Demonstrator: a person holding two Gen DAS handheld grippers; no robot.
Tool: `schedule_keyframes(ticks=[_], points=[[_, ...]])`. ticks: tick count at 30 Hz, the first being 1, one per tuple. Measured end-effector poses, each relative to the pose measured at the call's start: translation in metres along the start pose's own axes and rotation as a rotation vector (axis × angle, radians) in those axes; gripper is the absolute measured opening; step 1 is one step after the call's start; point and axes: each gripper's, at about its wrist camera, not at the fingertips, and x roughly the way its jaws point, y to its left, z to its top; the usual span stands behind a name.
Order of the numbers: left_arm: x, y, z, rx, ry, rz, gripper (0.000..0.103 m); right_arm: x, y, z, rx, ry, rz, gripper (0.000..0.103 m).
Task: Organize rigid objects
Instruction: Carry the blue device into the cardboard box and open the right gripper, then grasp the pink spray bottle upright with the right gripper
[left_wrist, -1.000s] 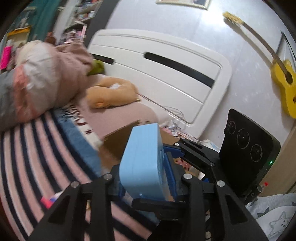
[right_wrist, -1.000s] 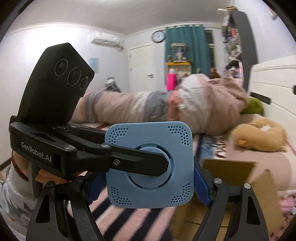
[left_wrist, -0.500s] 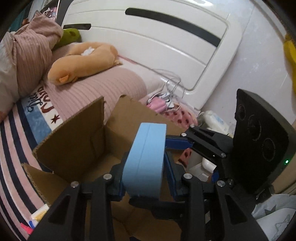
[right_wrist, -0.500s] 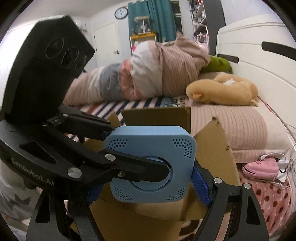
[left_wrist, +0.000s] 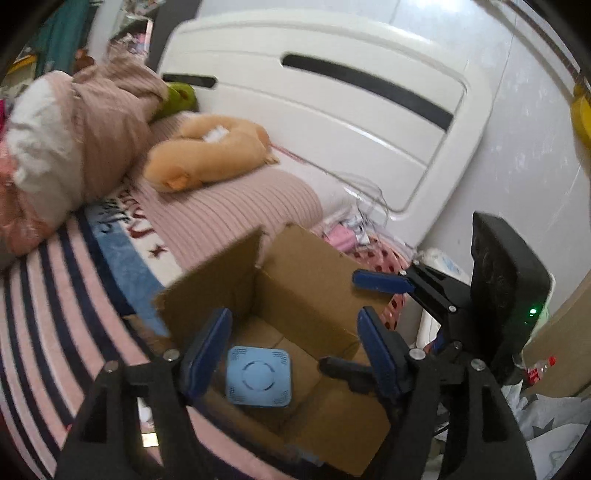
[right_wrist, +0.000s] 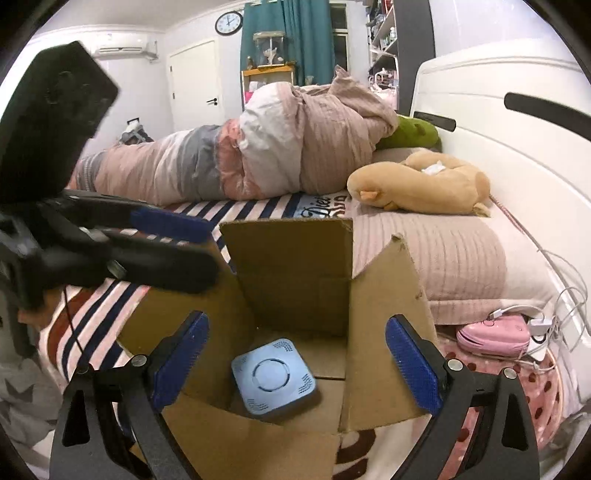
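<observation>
A light blue square device (left_wrist: 258, 376) lies flat on the floor of an open cardboard box (left_wrist: 303, 280); it also shows in the right wrist view (right_wrist: 273, 376), inside the same box (right_wrist: 295, 266). My left gripper (left_wrist: 293, 350) is open and empty above the box. My right gripper (right_wrist: 297, 363) is open and empty above the box too. In the left wrist view the right gripper's fingers (left_wrist: 380, 281) reach in from the right; in the right wrist view the left gripper's fingers (right_wrist: 166, 221) reach in from the left.
The box stands on a striped bed (left_wrist: 44, 295) beside a pink ribbed pillow (right_wrist: 424, 254). An orange plush (right_wrist: 421, 188) and a heaped duvet (right_wrist: 258, 155) lie behind. A white headboard (left_wrist: 332, 110) stands at the right. A pink pouch with cables (right_wrist: 495, 334) lies near it.
Both grippers were shut on the blue device and carried it over the box. Both have opened, and the device now lies flat on the box floor.
</observation>
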Motion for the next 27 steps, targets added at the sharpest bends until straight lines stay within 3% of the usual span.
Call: schedule_keyframes(ticks=[4, 9, 13, 17, 20, 27], points=[[-0.041, 0.021, -0.012, -0.043, -0.065, 0.078, 0.068, -0.005, 0.017, 0.010, -0.008, -0.015, 0.047, 0.096], [-0.100, 0.057, -0.045, -0.102, -0.142, 0.245, 0.068, -0.022, 0.066, 0.029, -0.073, -0.108, 0.150, 0.095], [-0.137, 0.088, -0.079, -0.155, -0.183, 0.350, 0.070, -0.011, 0.119, 0.041, -0.139, -0.110, 0.241, 0.085], [-0.158, 0.120, -0.120, -0.223, -0.198, 0.418, 0.071, 0.023, 0.161, 0.038, -0.144, -0.024, 0.330, 0.069], [-0.157, 0.144, -0.150, -0.269, -0.178, 0.448, 0.071, 0.063, 0.185, 0.023, -0.142, 0.100, 0.352, 0.058], [-0.138, 0.179, -0.198, -0.355, -0.129, 0.451, 0.071, 0.154, 0.199, -0.019, -0.068, 0.330, 0.350, 0.048]])
